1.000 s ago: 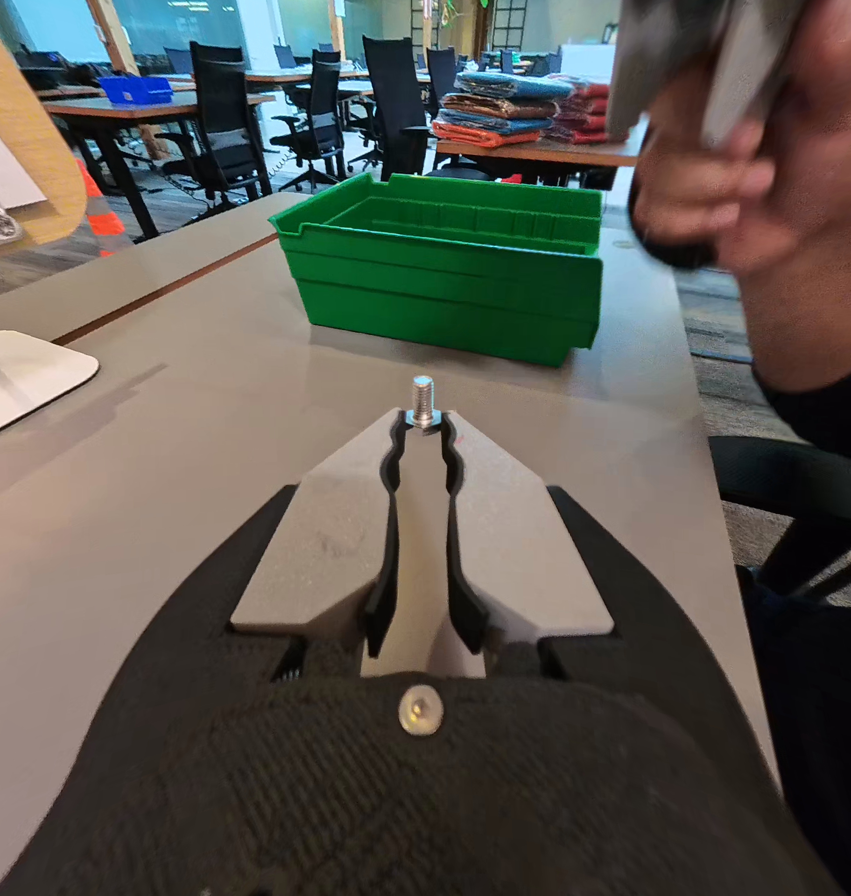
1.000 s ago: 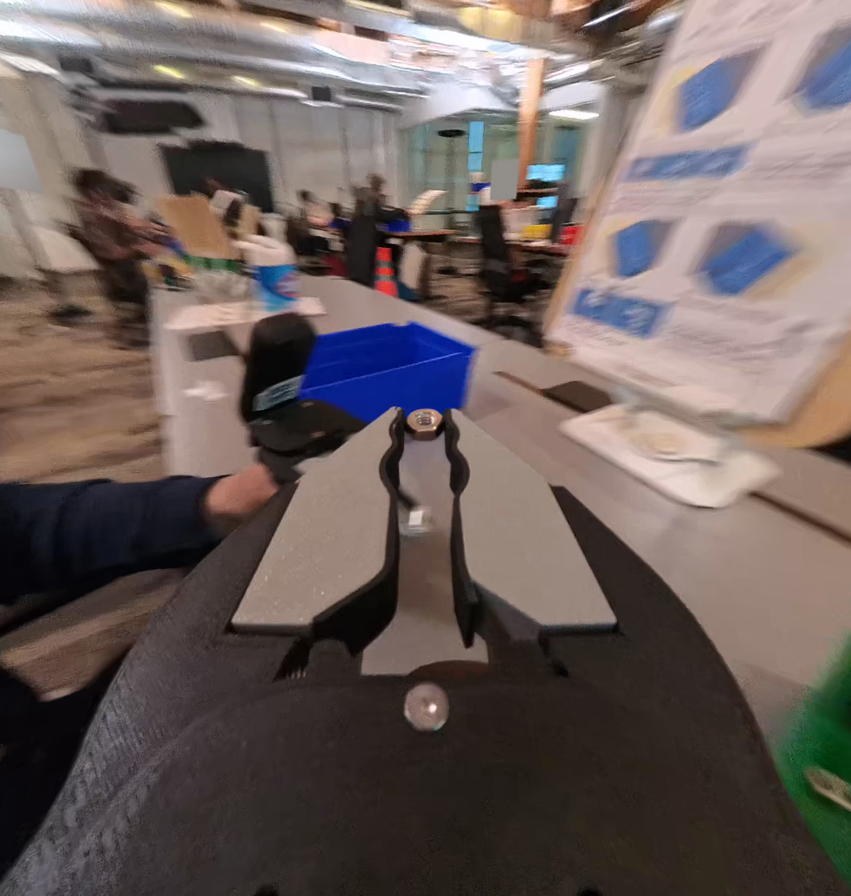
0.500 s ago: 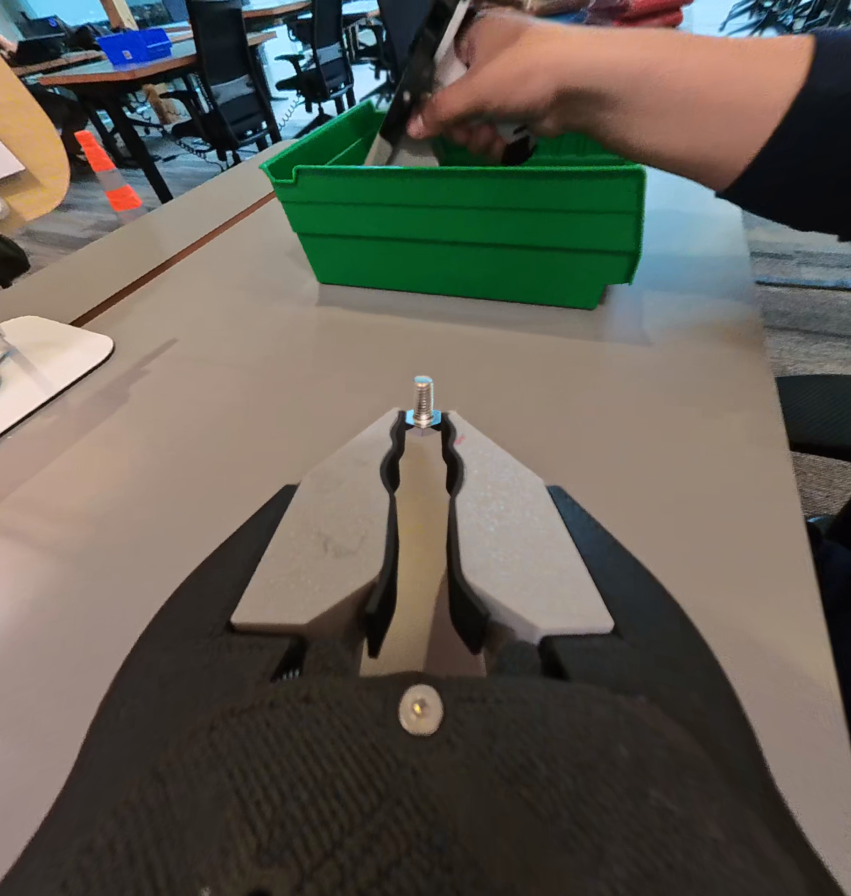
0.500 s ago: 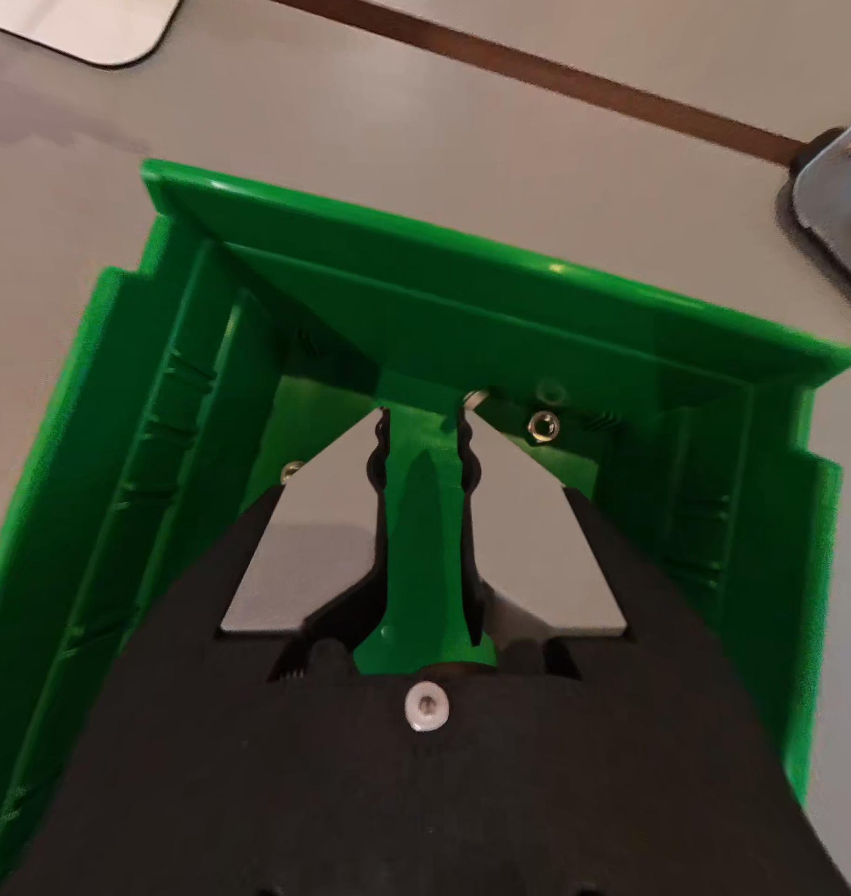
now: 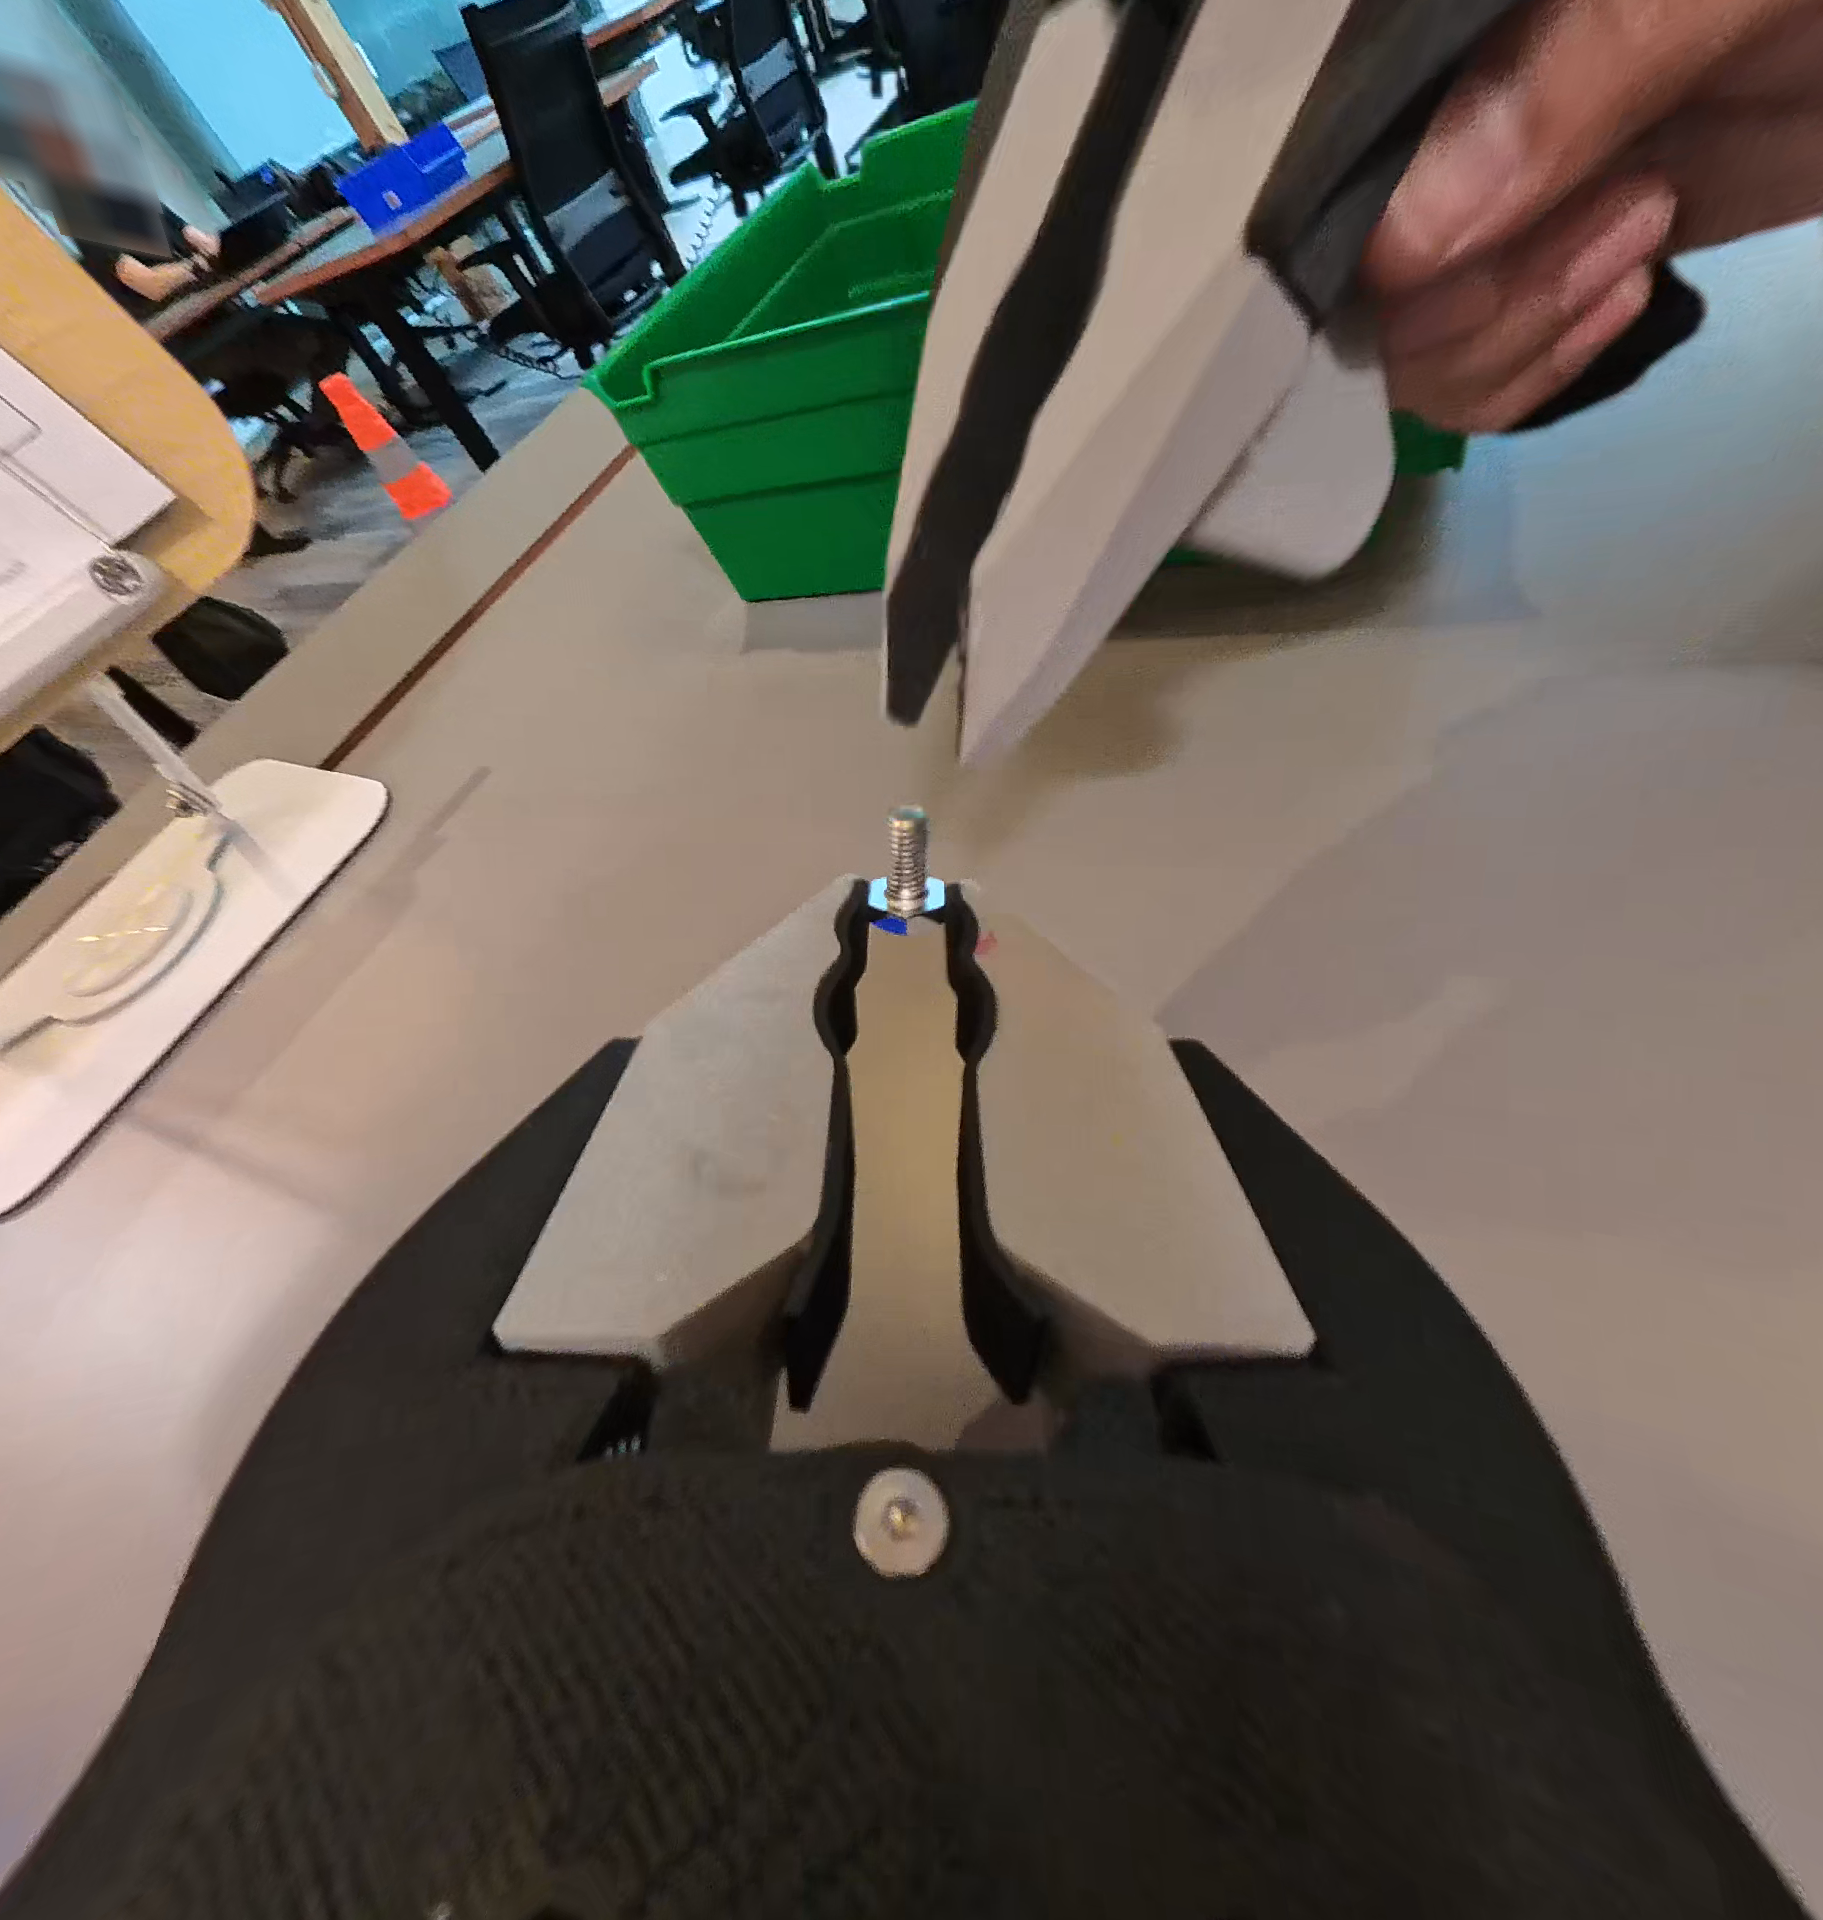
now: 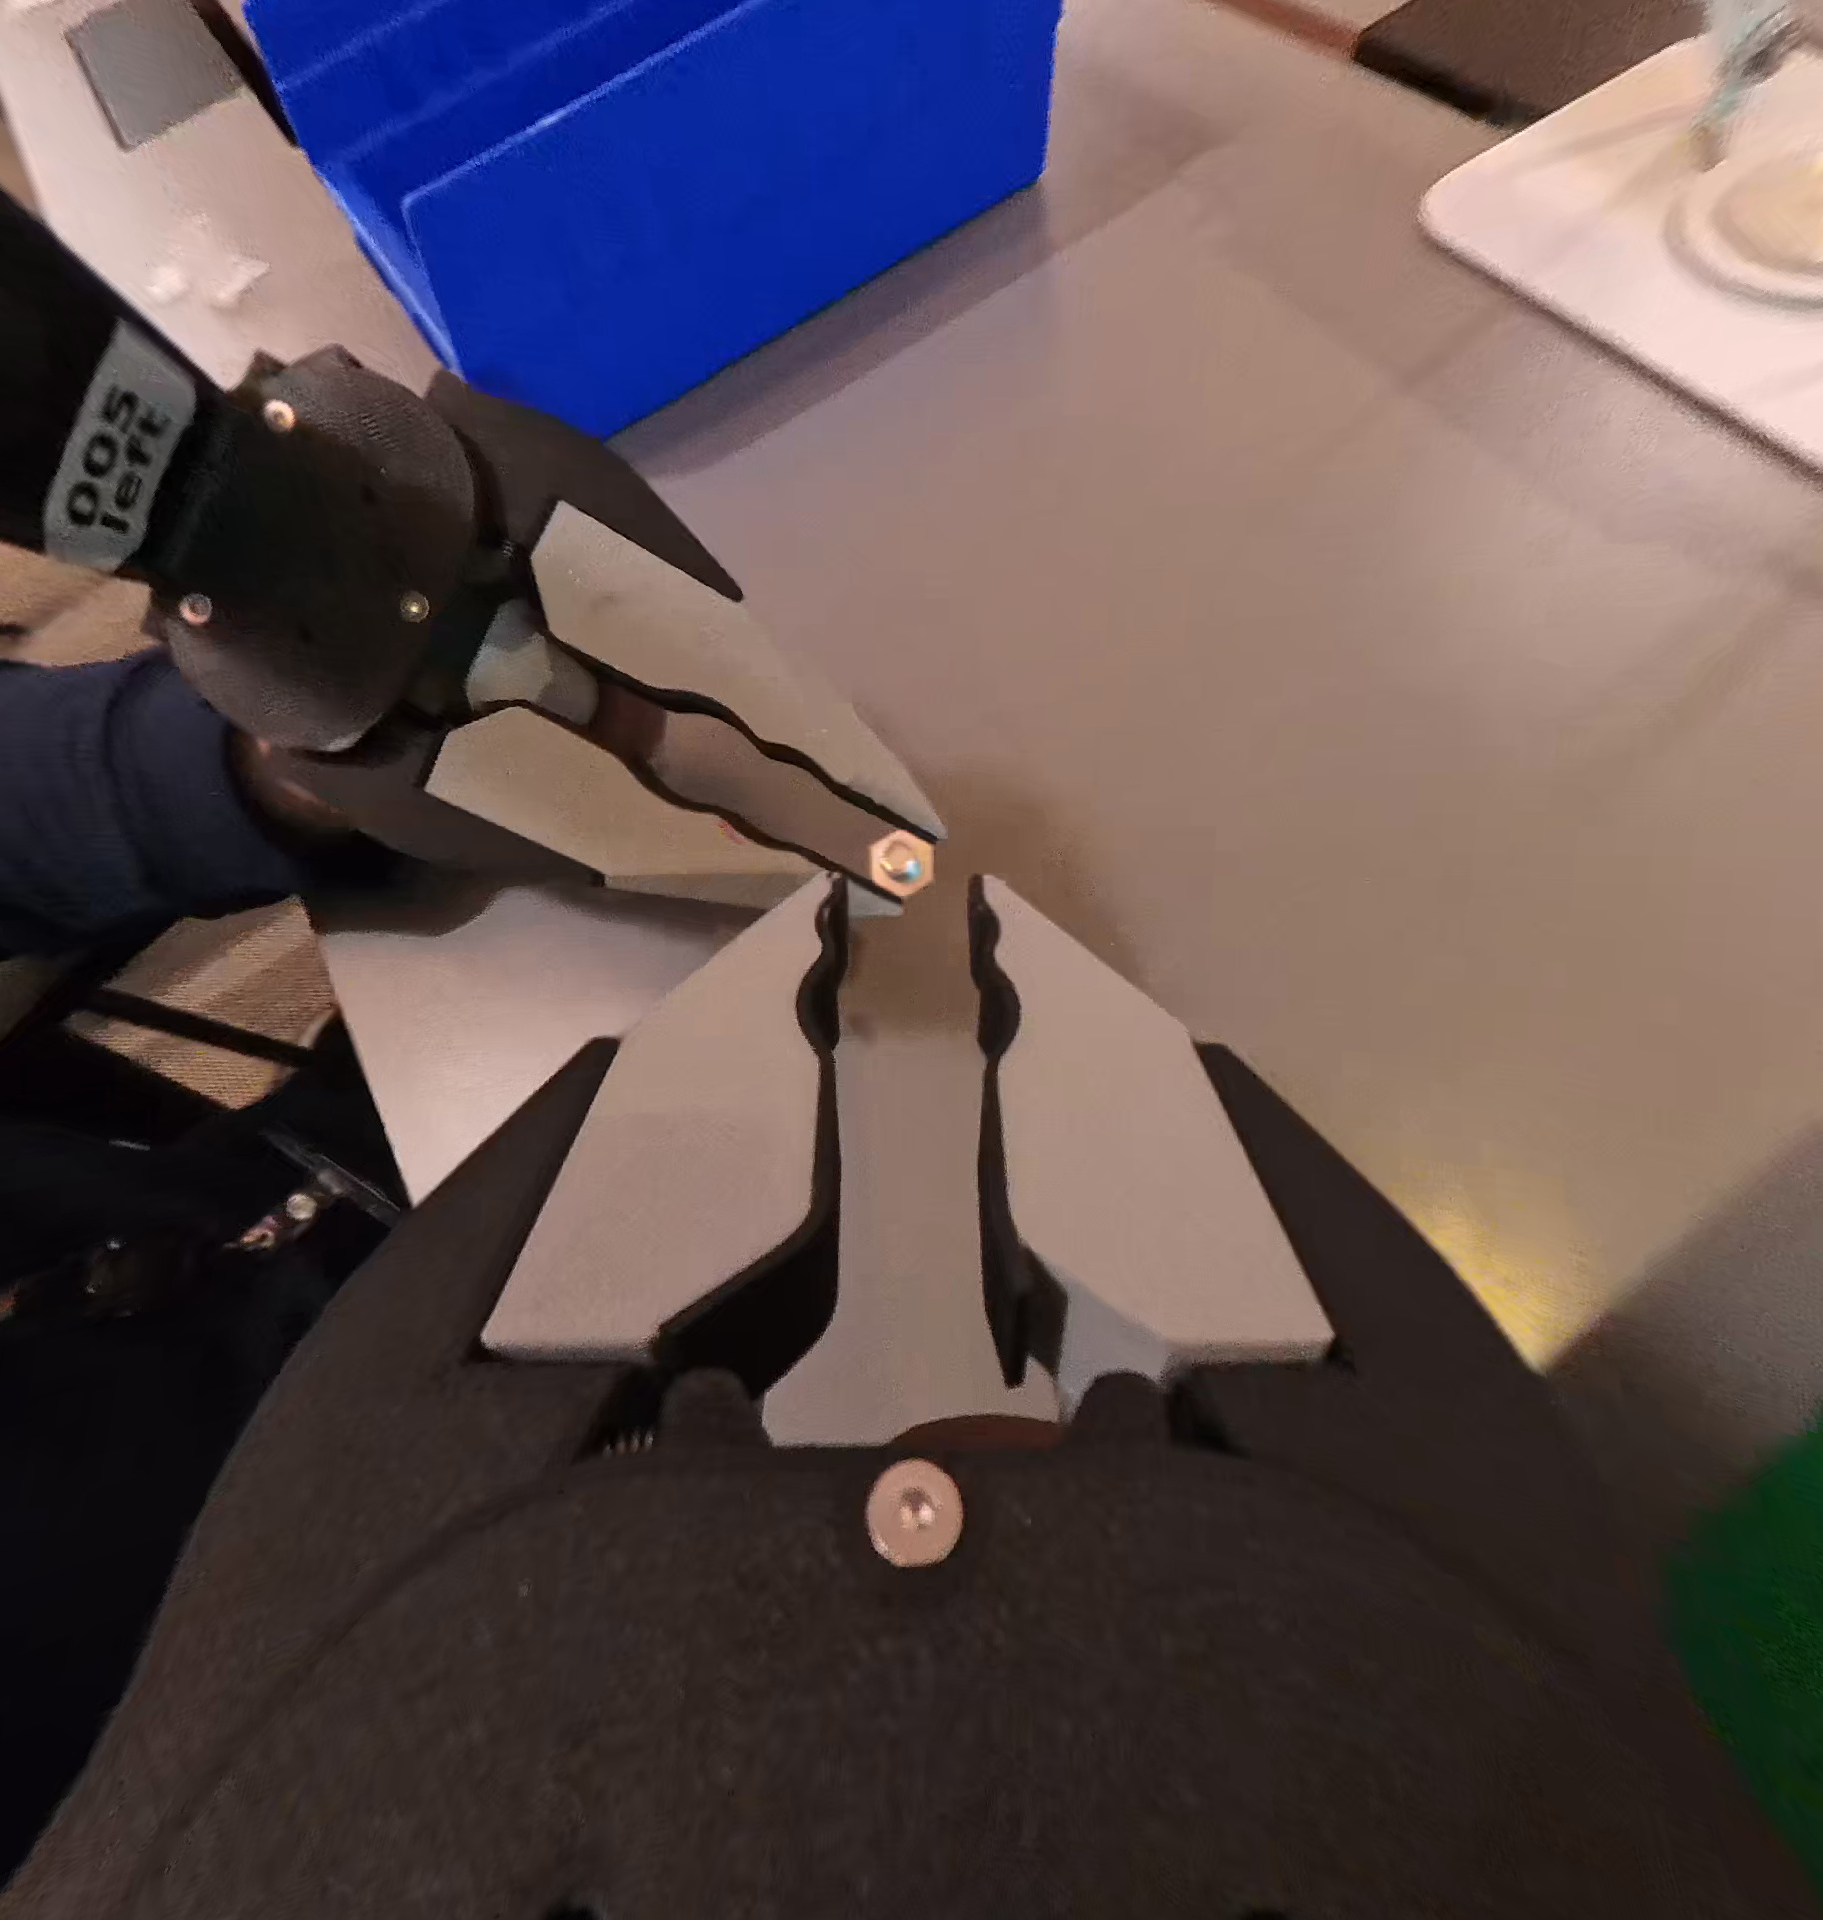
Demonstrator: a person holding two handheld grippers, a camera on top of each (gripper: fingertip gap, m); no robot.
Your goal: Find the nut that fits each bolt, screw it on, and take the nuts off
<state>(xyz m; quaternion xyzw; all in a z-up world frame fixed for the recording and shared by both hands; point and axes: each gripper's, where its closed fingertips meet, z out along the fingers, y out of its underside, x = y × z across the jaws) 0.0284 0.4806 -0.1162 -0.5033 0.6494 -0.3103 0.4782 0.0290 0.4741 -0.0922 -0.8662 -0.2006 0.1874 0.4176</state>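
Observation:
My left gripper [image 5: 905,912] is shut on the hex base of a short silver bolt [image 5: 905,850], which stands upright with its threads bare above the tips. I cannot tell whether that hex piece is the bolt's head or a nut. My right gripper [image 6: 905,896] is open and empty, and points down just beside the bolt [image 6: 899,858], seen end-on. In the left wrist view the right gripper [image 5: 940,727] hangs tilted just above the bolt, held by a hand. No loose nut is in view.
A green bin [image 5: 782,416] stands at the back of the grey table [image 5: 1406,935], and a blue bin [image 6: 678,208] stands behind my left gripper [image 6: 907,871]. A white sign stand base [image 5: 159,935] lies at the left. The table edge is at the right, near the person. My two grippers' fingertips are within a few centimetres of each other.
One second ago my right gripper held a nut. It then reached into the green bin with its jaws open, and has now come back empty above the bolt. My left gripper has kept hold of the bolt.

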